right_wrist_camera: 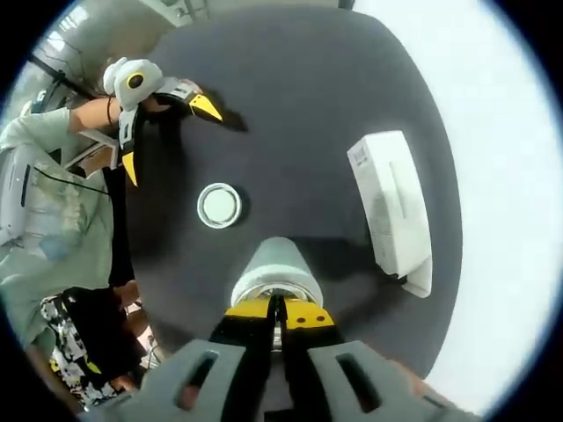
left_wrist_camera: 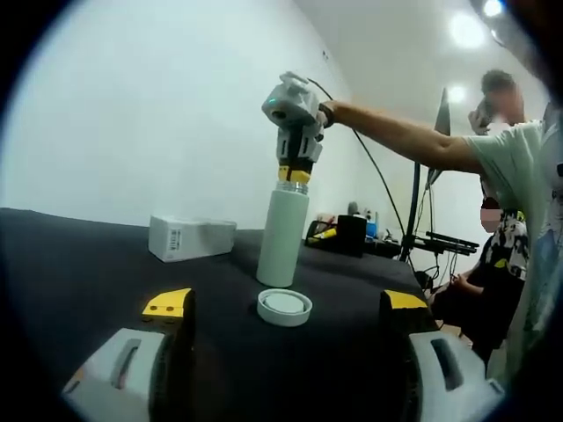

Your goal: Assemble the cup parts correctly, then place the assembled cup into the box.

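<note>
A tall white cup body (left_wrist_camera: 283, 233) stands upright on the black table (left_wrist_camera: 70, 264). My right gripper (left_wrist_camera: 295, 174) comes down from above, its yellow tips resting at the cup's top. In the right gripper view the jaws of that gripper (right_wrist_camera: 276, 314) are shut together over the cup's open mouth (right_wrist_camera: 268, 274); I cannot make out whether anything thin sits between them. The round white lid (left_wrist_camera: 284, 307) lies flat in front of the cup, also seen as the lid (right_wrist_camera: 219, 205). My left gripper (left_wrist_camera: 286, 301) stands open, low over the table near the lid, and appears as the left gripper (right_wrist_camera: 167, 136).
A white rectangular box (left_wrist_camera: 189, 237) lies on the table left of the cup, visible again as the box (right_wrist_camera: 391, 207). A person's arm (left_wrist_camera: 405, 136) reaches in from the right. Dark gear and a tripod (left_wrist_camera: 413, 211) stand beyond the table's far edge.
</note>
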Tool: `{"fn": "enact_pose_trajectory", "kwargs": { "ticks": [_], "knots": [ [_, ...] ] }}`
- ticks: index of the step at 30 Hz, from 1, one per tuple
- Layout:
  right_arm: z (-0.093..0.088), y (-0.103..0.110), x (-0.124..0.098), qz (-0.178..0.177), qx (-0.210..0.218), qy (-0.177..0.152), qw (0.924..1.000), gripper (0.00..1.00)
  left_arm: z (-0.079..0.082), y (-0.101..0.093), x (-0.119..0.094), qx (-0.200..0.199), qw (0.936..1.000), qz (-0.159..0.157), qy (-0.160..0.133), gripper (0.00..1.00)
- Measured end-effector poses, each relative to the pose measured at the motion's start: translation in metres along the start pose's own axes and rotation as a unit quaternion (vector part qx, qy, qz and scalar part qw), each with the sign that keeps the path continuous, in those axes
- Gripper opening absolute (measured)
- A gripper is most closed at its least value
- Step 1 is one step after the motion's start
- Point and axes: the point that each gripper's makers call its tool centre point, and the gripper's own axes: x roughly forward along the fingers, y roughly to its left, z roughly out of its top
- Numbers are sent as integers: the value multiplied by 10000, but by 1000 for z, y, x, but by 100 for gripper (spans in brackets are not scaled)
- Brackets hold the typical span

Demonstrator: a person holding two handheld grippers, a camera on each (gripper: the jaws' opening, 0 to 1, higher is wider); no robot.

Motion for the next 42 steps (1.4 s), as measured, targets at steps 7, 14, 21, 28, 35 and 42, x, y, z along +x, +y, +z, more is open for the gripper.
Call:
{"fn": "enact_pose_trajectory", "kwargs": {
  "ticks": [7,14,21,28,35,42],
  "knots": [
    [1,-2,-2,-125,115,-120,9998,4,0,0,0,11,10000,8,9,82],
    [1,3,-3,-31,111,-108,9999,4,0,2,0,3,10000,20,5,82],
    [-1,1,-5,-2,121,-118,9999,6,1,2,0,-32,10000,16,-22,82],
    [0,-3,-10,-25,128,-148,9998,6,1,1,0,-30,10000,18,-11,82],
    [3,-4,-19,-93,125,-290,9995,6,1,-1,1,-38,10000,15,-14,82],
    [1,-6,-31,-180,173,-444,9987,7,1,0,0,-44,10000,5,-15,82]
  ]
}}
